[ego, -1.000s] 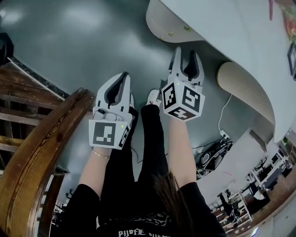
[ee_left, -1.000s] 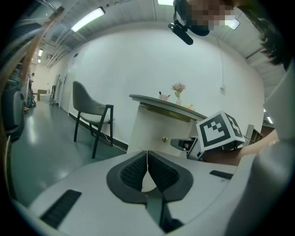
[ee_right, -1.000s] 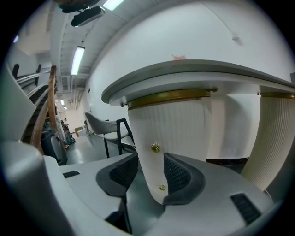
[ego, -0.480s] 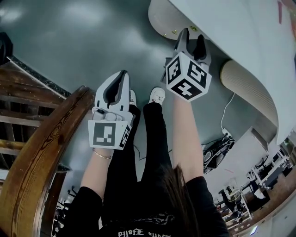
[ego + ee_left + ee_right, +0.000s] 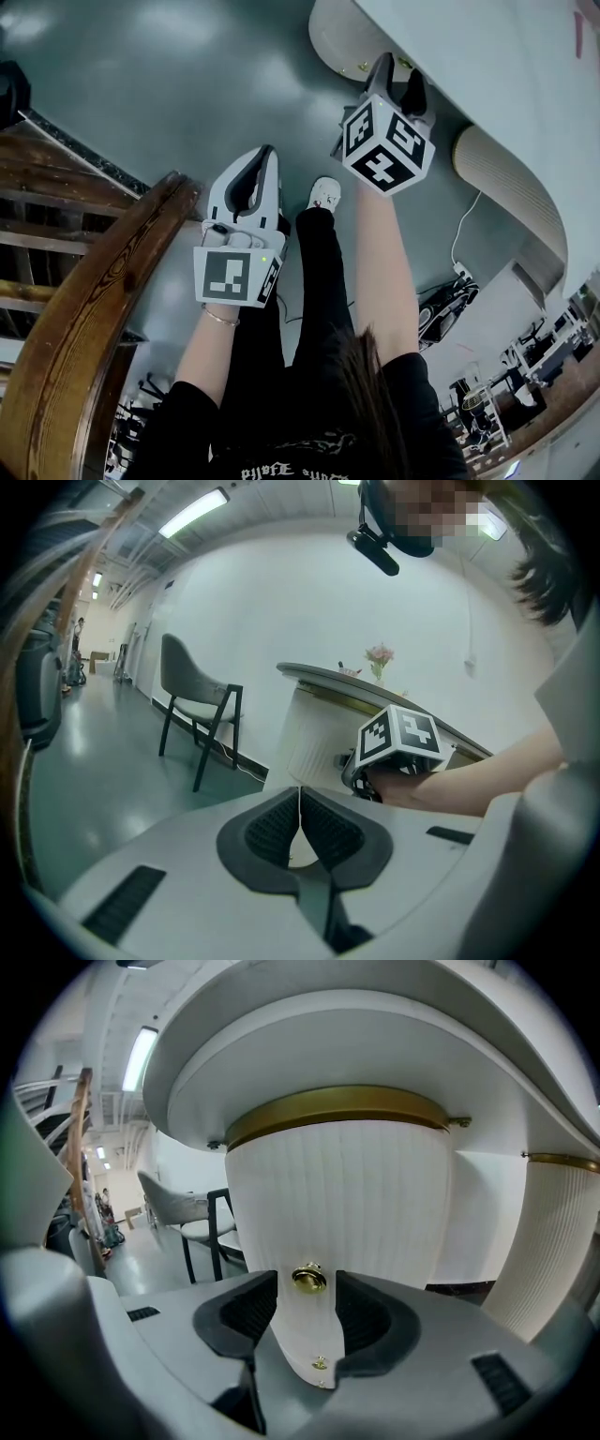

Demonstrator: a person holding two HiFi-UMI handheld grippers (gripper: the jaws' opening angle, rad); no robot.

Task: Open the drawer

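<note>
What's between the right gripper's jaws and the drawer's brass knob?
Nothing: the right gripper view shows the right gripper, its empty jaws just opened, framing the brass knob across bare air.

Glossy grey-green floor (image 5: 141, 84) fills most of head view. Dark curved wooden handrail (image 5: 89, 300) w/ slats below runs along left edge. White sneaker (image 5: 325, 192) on floor nr centre, black trouser legs (image 5: 314, 281) in front of it. Thin white cable (image 5: 461, 225) trails to black device (image 5: 436, 314) on floor, right side. Grey shell chair on black legs (image 5: 192, 691) by white wall. Pink flowers (image 5: 379, 656) on white curved table top (image 5: 319, 674). Long ceiling strip light (image 5: 192, 512) lit.
</note>
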